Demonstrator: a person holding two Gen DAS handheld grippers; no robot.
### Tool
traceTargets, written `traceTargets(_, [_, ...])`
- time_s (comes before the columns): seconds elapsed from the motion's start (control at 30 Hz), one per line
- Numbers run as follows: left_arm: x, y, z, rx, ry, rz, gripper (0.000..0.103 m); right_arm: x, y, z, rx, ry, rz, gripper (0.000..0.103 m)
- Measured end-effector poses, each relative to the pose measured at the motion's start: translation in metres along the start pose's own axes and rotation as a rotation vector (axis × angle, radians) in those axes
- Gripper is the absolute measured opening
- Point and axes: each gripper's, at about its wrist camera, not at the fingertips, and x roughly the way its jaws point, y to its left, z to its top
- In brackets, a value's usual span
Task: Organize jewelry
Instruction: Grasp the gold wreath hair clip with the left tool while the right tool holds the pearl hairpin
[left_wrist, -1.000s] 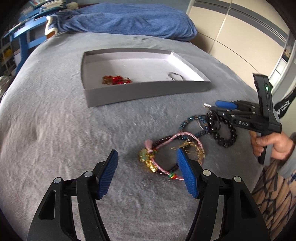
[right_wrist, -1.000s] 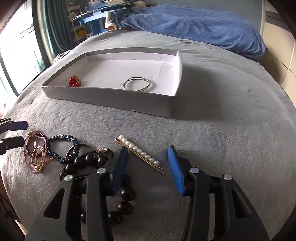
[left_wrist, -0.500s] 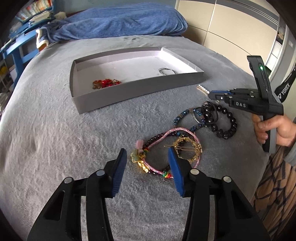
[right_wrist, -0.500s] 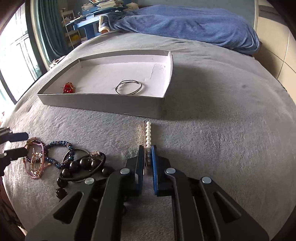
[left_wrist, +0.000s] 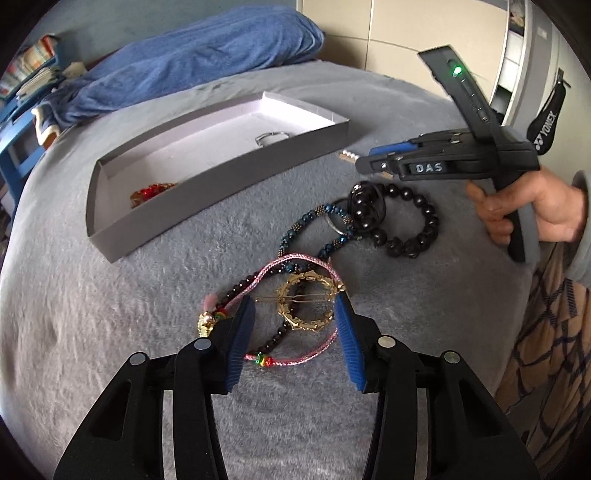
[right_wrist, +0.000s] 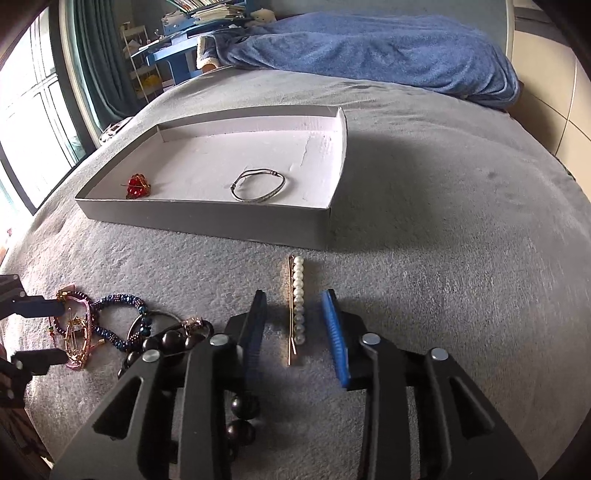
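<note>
A grey tray (right_wrist: 207, 218) holds a red brooch (right_wrist: 138, 185) and a silver bangle (right_wrist: 258, 185); the tray also shows in the left wrist view (left_wrist: 122, 243). My right gripper (right_wrist: 297, 330) is open, its jaws on either side of a pearl hair clip (right_wrist: 296, 302) lying on the bedspread. My left gripper (left_wrist: 295, 336) is open around a gold ring-shaped clip (left_wrist: 306, 306) inside a pink cord bracelet (left_wrist: 295, 360). A blue bead bracelet (left_wrist: 310, 229) and a black bead bracelet (left_wrist: 410, 221) lie beyond it.
The grey bedspread (right_wrist: 443, 221) carries everything. A blue blanket (right_wrist: 369, 48) lies at the far end. A blue desk with books (right_wrist: 177, 44) stands beyond the bed on the left. The right gripper's body (left_wrist: 443, 162) hangs over the pearl clip in the left wrist view.
My right gripper was shut on the pearl clip half a second ago and has opened; the clip now lies straight between its jaws. My left gripper moved forward over the gold clip.
</note>
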Motion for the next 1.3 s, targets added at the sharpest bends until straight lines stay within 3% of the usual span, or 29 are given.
traceTargets(0.37, [0.016,-0.008,0.003,0.020,0.022,-0.001,0.051,0.005,-0.001,0.001,-0.007,-0.003,0.005,0.033])
traceTargets(0.53, [0.009,-0.007,0.002,0.019,-0.003,-0.013,0.049,0.006,0.002,0.000,-0.020,-0.007,0.010,0.008])
traceTargets(0.77, [-0.007,-0.008,0.000,0.041,-0.050,-0.021,0.049,0.001,0.000,0.000,0.006,-0.009,0.029,0.008])
traceTargets(0.83, [-0.012,-0.004,0.000,0.035,-0.061,-0.015,0.036,-0.003,-0.001,0.000,0.022,-0.020,0.041,0.008])
traceTargets(1.3, [-0.029,0.019,0.010,-0.028,-0.118,0.002,0.035,-0.023,0.003,0.006,0.038,-0.085,0.075,0.008])
